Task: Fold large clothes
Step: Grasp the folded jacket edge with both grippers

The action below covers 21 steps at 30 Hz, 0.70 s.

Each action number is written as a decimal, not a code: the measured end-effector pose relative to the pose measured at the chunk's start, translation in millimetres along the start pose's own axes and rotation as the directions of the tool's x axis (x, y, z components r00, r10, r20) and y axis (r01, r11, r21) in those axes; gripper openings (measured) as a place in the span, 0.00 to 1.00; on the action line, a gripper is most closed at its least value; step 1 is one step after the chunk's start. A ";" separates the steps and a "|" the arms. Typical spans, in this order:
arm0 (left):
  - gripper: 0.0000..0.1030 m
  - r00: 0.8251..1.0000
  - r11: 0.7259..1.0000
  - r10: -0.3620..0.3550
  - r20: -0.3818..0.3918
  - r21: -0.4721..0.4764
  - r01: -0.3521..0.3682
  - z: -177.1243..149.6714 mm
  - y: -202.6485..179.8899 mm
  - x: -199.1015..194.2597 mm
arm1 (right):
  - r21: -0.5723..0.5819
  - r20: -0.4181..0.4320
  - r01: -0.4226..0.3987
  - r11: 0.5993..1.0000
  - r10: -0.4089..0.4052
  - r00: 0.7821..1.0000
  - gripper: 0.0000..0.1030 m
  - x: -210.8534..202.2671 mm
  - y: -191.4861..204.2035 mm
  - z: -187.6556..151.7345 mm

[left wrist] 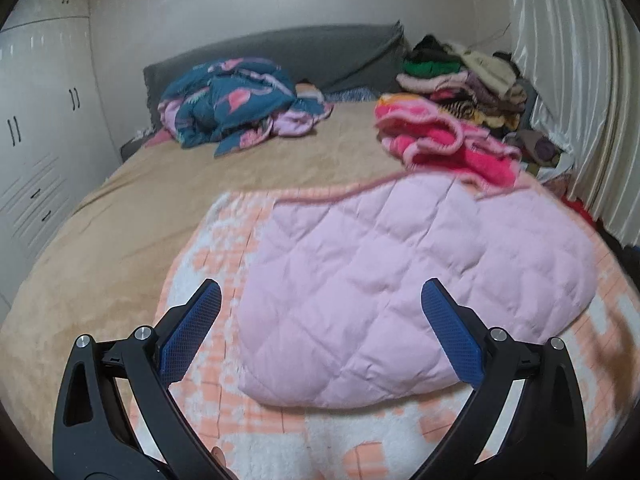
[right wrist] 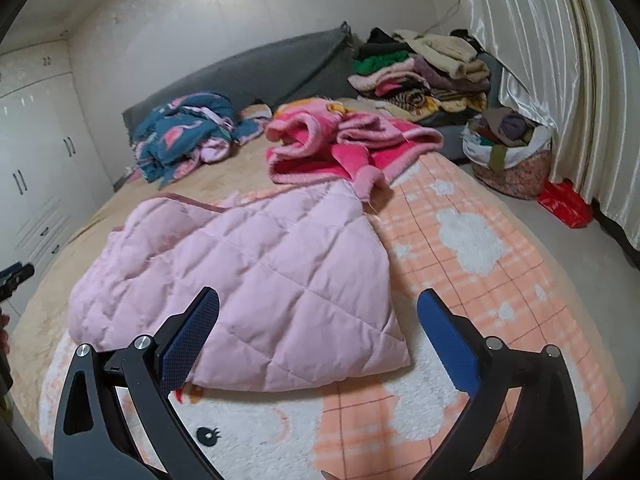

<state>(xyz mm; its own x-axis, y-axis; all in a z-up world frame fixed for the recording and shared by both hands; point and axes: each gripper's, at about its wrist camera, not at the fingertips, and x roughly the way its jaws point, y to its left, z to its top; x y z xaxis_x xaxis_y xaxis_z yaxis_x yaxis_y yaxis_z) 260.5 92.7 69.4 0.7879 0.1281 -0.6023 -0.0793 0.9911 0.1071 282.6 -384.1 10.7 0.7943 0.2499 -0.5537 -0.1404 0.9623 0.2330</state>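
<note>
A pale pink quilted garment [left wrist: 400, 280] lies folded over on an orange-and-white fleece blanket [left wrist: 216, 240] on the bed; it also shows in the right wrist view [right wrist: 256, 288]. My left gripper [left wrist: 320, 300] is open and empty, hovering above the garment's near left edge. My right gripper [right wrist: 318, 304] is open and empty, above the garment's near right corner. The tip of the left gripper [right wrist: 16, 274] shows at the far left edge of the right wrist view.
A bright pink fleece garment [right wrist: 332, 148] lies just beyond the quilted one. A teal patterned bundle [left wrist: 232, 104] sits by the grey headboard [left wrist: 320, 52]. A clothes stack [right wrist: 420, 76], a full basket [right wrist: 508, 160] and curtains [right wrist: 560, 80] are at the right. Wardrobes [left wrist: 36, 120] stand left.
</note>
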 end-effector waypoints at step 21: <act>0.20 0.977 0.978 -0.062 -0.203 -0.208 0.019 -44.0 53.8 126.9 | -0.026 -0.140 0.156 0.987 -0.158 0.977 0.20 150.4 1.7 25.0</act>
<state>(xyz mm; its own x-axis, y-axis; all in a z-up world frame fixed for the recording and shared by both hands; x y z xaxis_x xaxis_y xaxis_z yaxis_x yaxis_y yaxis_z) 329.4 164.0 -36.1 0.6508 0.0707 -0.7560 -0.1896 0.9792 -0.0716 416.6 -347.6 -52.3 0.7157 0.1076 -0.6900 -0.0303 0.9919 0.1232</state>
